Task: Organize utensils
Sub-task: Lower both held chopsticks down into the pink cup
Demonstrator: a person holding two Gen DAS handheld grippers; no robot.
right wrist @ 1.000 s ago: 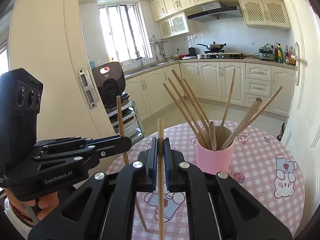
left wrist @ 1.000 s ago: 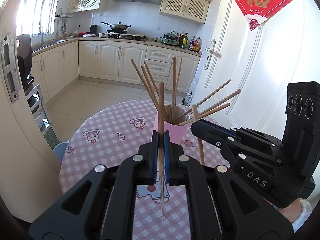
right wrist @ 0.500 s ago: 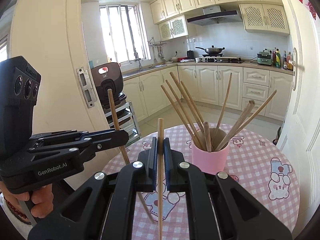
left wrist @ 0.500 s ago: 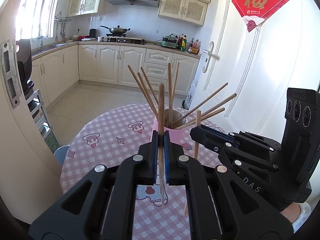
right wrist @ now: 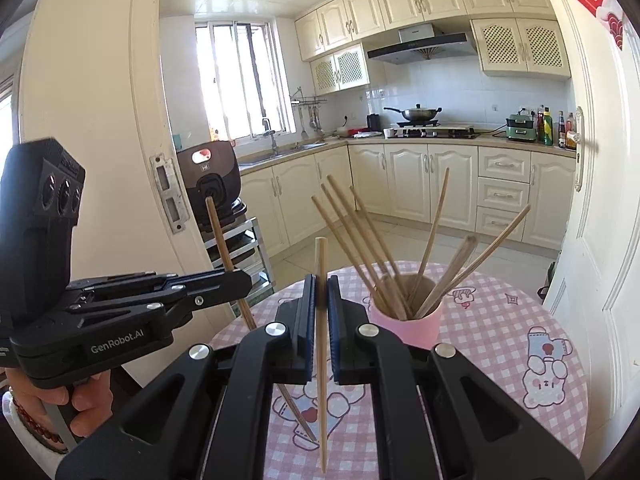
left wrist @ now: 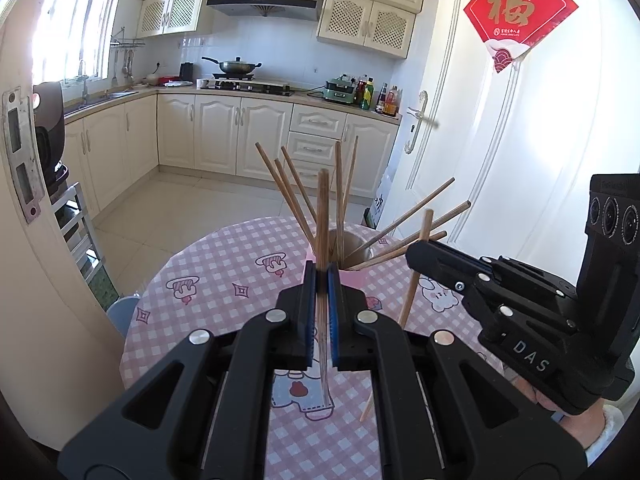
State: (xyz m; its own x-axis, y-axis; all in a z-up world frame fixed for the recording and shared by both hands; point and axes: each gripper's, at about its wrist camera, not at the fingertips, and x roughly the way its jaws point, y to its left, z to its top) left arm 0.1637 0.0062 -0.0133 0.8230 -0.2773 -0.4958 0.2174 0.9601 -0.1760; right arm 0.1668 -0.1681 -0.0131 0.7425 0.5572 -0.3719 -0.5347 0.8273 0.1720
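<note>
Kitchen interior. Cream base cabinets [left wrist: 224, 136] line the far wall at 12 o'clock, with matching wall cabinets [left wrist: 368, 24] and a range hood [left wrist: 262, 0] above a wok [left wrist: 234, 66] on the hob. A bright window [right wrist: 240, 84] at 10 o'clock lights the sink [right wrist: 296, 148]. Pale floor tiles [left wrist: 192, 196] run toward a round table under a pink checked tablecloth [left wrist: 224, 264]. A white door [left wrist: 500, 152] at 2 o'clock carries a red diamond decoration [left wrist: 520, 8].

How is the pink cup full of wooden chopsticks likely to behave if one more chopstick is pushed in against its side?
The pink cylindrical cup looks tall and narrow, so it may tip. The wooden chopsticks in it splay far beyond its rim, probably raising its balance point. It stands on a pink checked tablecloth, which might let it slide rather than grip.
</note>
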